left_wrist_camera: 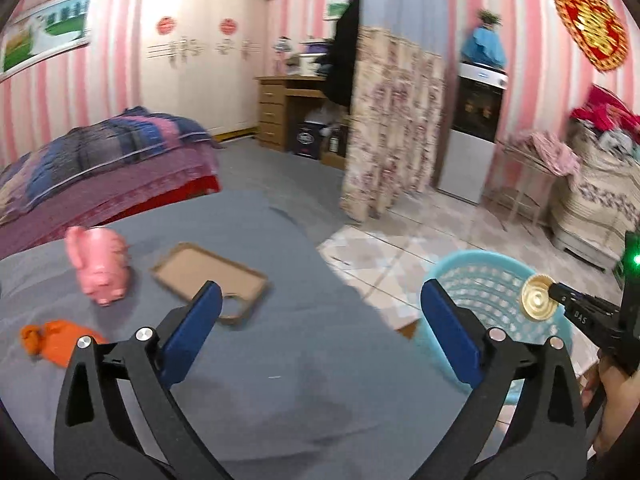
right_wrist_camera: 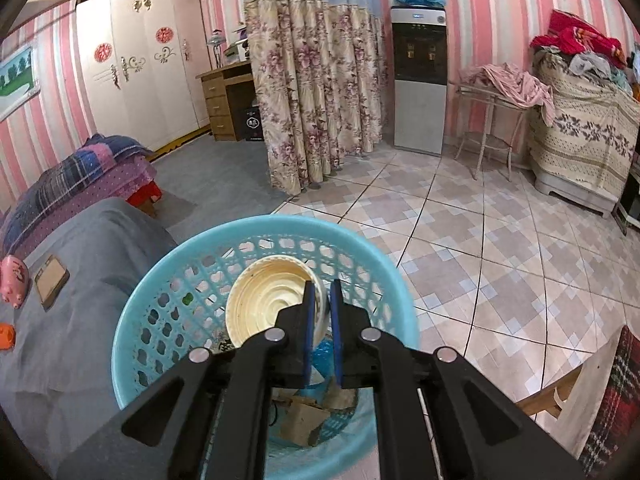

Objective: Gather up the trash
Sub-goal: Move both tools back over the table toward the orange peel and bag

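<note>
My right gripper (right_wrist_camera: 322, 286) is shut on the rim of a round cream-gold lid (right_wrist_camera: 272, 300) and holds it over the mouth of a light blue mesh basket (right_wrist_camera: 160, 280). Cardboard scraps (right_wrist_camera: 304, 420) and a blue wrapper lie in the basket's bottom. In the left wrist view, the same lid (left_wrist_camera: 540, 298) shows at the right gripper's tip above the basket (left_wrist_camera: 480, 272). My left gripper (left_wrist_camera: 320, 292) stands wide open over the grey cloth (left_wrist_camera: 280, 380), nothing between its fingers. On the cloth lie an orange crumpled piece (left_wrist_camera: 48, 340), a brown phone case (left_wrist_camera: 208, 276) and a pink pig figure (left_wrist_camera: 100, 264).
The basket stands on the tiled floor (right_wrist_camera: 480, 240) beside the grey-covered surface. A bed with quilts (left_wrist_camera: 100, 160) lies behind it. A floral curtain (right_wrist_camera: 316, 100), water dispenser (right_wrist_camera: 420, 80) and small table (right_wrist_camera: 492, 120) stand farther back. A hand (left_wrist_camera: 612, 396) grips the right tool.
</note>
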The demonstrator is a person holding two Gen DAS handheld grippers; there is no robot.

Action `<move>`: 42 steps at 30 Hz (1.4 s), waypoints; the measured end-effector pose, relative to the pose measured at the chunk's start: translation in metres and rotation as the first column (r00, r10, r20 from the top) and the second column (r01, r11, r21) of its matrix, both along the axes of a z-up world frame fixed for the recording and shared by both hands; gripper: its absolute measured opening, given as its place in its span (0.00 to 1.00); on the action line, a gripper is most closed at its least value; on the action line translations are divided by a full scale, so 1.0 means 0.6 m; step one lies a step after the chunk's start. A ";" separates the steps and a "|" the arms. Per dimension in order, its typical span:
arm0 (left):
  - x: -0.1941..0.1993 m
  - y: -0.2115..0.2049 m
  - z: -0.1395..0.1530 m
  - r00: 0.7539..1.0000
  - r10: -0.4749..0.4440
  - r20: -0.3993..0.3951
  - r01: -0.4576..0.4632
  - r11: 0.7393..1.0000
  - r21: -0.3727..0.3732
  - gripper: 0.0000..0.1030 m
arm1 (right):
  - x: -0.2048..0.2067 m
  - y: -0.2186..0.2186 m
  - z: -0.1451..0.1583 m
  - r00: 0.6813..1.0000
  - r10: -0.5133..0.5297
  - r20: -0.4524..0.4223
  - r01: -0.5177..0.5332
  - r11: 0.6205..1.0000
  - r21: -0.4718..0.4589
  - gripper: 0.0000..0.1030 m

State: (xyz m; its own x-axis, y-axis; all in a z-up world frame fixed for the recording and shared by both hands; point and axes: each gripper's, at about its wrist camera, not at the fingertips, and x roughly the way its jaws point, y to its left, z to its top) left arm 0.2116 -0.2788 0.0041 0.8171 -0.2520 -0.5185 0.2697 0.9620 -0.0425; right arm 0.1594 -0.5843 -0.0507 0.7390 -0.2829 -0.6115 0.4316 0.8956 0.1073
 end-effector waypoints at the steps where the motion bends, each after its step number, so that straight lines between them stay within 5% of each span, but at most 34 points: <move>1: -0.001 0.013 0.003 1.000 0.015 0.003 -0.015 1.000 0.000 0.94 | 0.004 0.003 0.000 1.000 0.003 0.003 -0.003 1.000 0.005 0.10; 5: -0.004 0.071 0.009 0.996 0.083 0.019 -0.083 0.996 0.011 0.94 | 0.023 0.019 -0.003 1.000 0.008 -0.013 -0.008 1.000 0.000 0.14; 9: -0.006 0.126 0.008 0.989 0.147 0.008 -0.148 0.989 0.023 0.94 | 0.035 0.046 -0.004 1.000 0.017 -0.018 -0.018 1.000 -0.023 0.63; 11: -0.008 0.155 0.007 0.984 0.177 0.002 -0.177 0.984 0.024 0.94 | 0.036 0.052 -0.005 1.000 0.019 -0.020 -0.020 0.999 -0.030 0.66; 15: -0.013 0.196 0.003 0.974 0.225 -0.007 -0.225 0.974 0.038 0.94 | 0.039 0.075 -0.004 1.000 0.022 -0.018 -0.023 0.998 -0.066 0.87; 28: -0.041 0.310 -0.007 0.939 0.344 -0.017 -0.343 0.938 0.048 0.94 | 0.026 0.132 0.031 0.996 0.068 0.058 -0.064 0.996 -0.063 0.93; 42: -0.064 0.413 -0.010 0.900 0.436 -0.020 -0.435 0.900 0.037 0.94 | 0.044 0.288 0.043 0.943 0.330 0.047 -0.323 0.940 -0.108 0.94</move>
